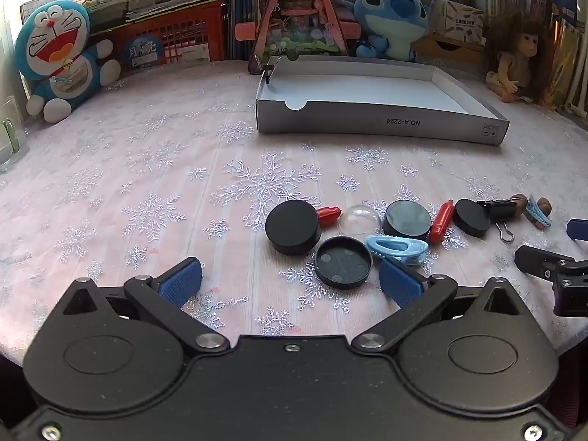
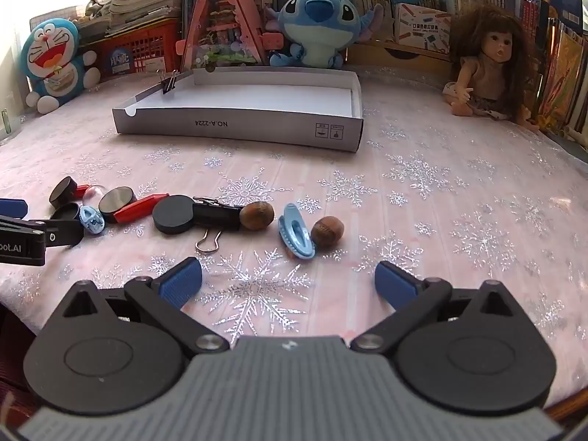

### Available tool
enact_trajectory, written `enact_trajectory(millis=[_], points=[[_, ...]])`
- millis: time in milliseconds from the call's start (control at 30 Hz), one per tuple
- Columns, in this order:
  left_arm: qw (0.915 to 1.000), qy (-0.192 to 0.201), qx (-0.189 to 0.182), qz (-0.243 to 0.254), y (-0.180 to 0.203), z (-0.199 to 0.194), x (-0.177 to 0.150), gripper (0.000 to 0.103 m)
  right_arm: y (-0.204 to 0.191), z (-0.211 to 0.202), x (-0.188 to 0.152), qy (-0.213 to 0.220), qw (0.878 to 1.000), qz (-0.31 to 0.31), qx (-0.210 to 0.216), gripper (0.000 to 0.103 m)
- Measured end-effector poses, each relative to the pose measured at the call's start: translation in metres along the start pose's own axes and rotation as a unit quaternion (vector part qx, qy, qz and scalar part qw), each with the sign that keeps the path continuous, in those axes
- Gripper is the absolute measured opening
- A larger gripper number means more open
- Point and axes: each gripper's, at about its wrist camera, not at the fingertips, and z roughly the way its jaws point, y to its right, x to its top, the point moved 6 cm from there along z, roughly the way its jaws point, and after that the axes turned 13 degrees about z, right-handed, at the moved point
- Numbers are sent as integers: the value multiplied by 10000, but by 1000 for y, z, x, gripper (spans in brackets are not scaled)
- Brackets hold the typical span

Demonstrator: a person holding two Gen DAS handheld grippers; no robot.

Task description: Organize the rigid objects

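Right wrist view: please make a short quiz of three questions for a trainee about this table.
1. True or false: the right tool is holding a nut.
2. What is clipped on the left wall of the grey box?
   A. a binder clip
   B. a blue hair clip
   C. a red cap
3. Fill in: the blue hair clip lies between two ____.

Key:
1. false, it is open and holds nothing
2. A, binder clip
3. nuts
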Motion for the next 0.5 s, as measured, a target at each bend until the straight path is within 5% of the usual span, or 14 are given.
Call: enact_trajectory(millis=[500], points=[[10000,-24,-4,4,-1,0,-1,103,1,1,0,-54,10000,16,6,103]])
